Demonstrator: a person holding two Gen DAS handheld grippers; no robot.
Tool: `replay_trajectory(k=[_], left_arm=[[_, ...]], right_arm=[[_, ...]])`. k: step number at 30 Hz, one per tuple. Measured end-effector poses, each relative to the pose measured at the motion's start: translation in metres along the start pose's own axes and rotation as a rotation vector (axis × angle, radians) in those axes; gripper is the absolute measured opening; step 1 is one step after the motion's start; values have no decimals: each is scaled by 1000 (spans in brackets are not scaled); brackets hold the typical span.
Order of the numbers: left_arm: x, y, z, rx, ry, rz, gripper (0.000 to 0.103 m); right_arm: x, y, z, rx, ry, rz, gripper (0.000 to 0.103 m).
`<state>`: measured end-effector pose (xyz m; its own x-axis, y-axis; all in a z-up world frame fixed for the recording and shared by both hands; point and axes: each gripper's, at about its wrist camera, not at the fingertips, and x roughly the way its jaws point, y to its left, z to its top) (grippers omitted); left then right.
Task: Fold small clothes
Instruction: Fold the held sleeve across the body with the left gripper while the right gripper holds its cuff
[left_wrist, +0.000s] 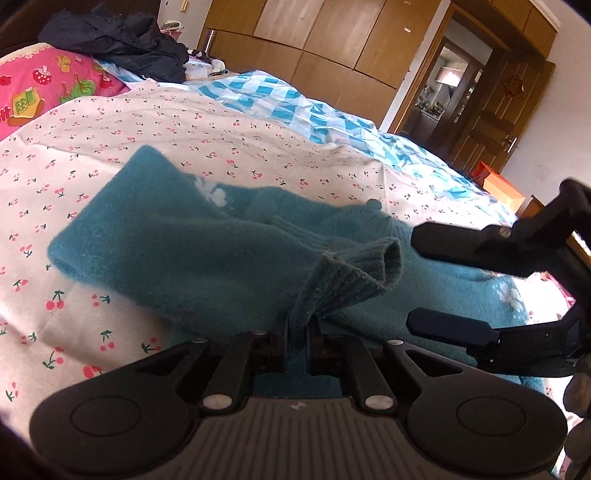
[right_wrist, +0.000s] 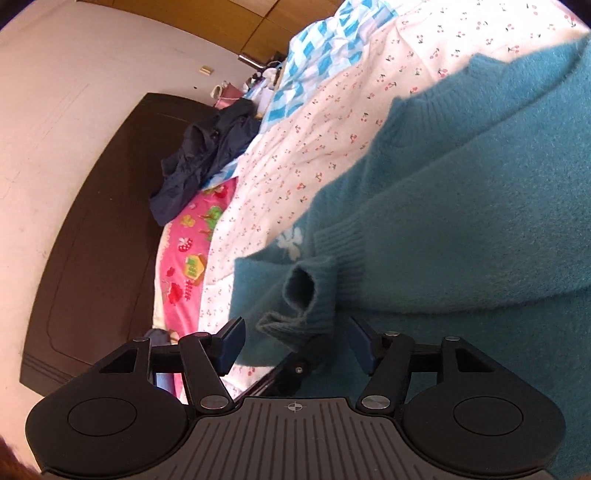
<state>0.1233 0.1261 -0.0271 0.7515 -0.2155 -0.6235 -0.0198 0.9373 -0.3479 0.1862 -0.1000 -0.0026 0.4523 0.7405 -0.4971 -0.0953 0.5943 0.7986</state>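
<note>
Your left gripper (left_wrist: 297, 341) is pinching the ribbed cuff (left_wrist: 354, 273) of the fuzzy teal sweater (left_wrist: 177, 236), jaws clamped tight. Your right gripper (right_wrist: 293, 345) is standing open, gripping nothing. The sweater is lying on the cherry-print sheet (left_wrist: 221, 136) covering the bed.

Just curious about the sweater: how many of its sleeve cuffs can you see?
2. One ribbed cuff is pinched in the left tongs; the other cuff lies flat across the teal sweater beside it.

Black hand-held gripper (left_wrist: 297, 343), ribbed grey base, silver rivets, dark blue pads (right_wrist: 231, 341).
</note>
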Motion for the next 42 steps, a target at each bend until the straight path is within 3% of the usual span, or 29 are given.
replay_trajectory(k=[2, 5, 7, 9, 10, 13, 16, 25, 31, 42], left_arm=[[-2, -1, 0, 2, -8, 0, 13], [-3, -3, 0, 9, -12, 3, 14], [-5, -4, -2, 19, -11, 6, 14], [-7, -5, -3, 27, -14, 6, 14], [-7, -5, -4, 28, -10, 7, 14], [-8, -3, -7, 24, -6, 6, 14], [-11, -4, -8, 27, -15, -3, 14], [-25, -5, -10, 36, -28, -20, 14], [-41, 3, -6, 6, -39, -48, 24], [-58, 2, 8, -8, -93, -50, 26]], right_arm=[[1, 7, 2, -13, -5, 0, 75], [18, 21, 8, -64, 39, -38, 74], [34, 32, 9, -108, 75, -131, 72], [45, 35, 10, -111, 103, -170, 61], [49, 35, 9, -108, 119, -169, 47], [50, 42, 5, -148, 135, -211, 26], [47, 42, 5, -164, 136, -237, 19], [36, 42, 5, -142, 124, -208, 15], [31, 39, 8, -126, 116, -186, 15], [-14, 33, 51, -122, -47, -181, 14]])
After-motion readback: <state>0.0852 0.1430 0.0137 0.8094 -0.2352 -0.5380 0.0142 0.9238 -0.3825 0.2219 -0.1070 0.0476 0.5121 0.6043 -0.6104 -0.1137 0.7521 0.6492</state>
